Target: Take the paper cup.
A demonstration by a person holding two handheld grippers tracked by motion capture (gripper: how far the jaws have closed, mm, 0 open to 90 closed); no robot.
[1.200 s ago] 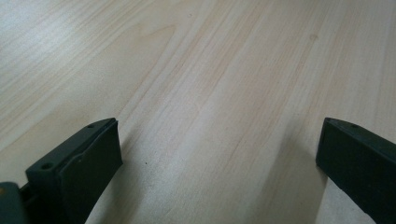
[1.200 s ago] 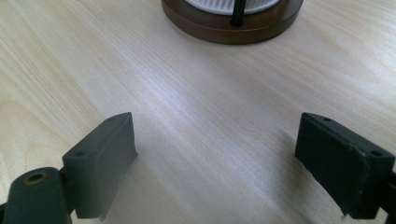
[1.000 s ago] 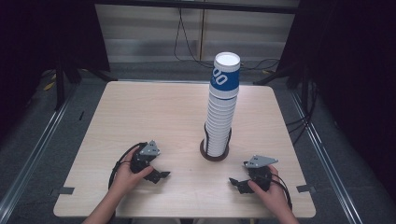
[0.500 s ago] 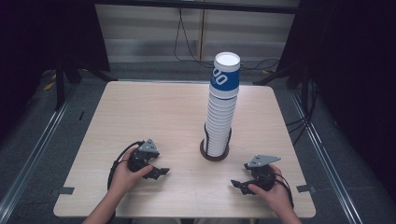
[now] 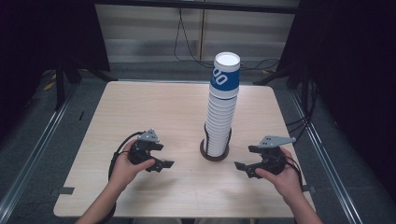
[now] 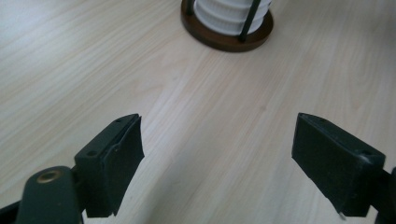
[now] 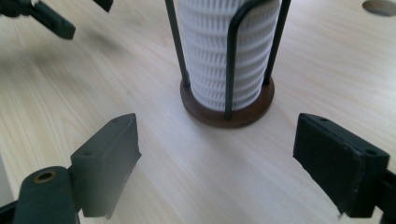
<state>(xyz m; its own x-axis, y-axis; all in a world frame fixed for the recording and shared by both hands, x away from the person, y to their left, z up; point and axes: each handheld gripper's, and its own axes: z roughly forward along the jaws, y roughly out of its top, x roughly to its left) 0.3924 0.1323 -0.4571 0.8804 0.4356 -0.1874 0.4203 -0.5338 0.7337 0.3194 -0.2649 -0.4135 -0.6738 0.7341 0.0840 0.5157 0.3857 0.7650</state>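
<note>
**Both grippers lifted clear of the table beside the cup stack**

Since the earlier frame both hands had risen off the table, and the left gripper's jaws had just been opening a little again with nothing between them. That left gripper [image 5: 161, 157] hung to the left of the cup stack [image 5: 222, 105], its jaws spread wide and holding nothing, only bare wood under them in the left gripper view. The right gripper [image 5: 246, 158] hung to the right of the stack, jaws likewise wide apart and empty, pointed toward the stack's foot. Neither touched the stack.

The cup stack stood upright between the two grippers, nearer the person's edge of the table [image 5: 154, 107] than its far edge. It was a tall column of ribbed white cups, the top one banded blue with white lettering. It sat in a holder [image 7: 227, 109] with a round dark-brown base and thin black wire uprights.
</note>
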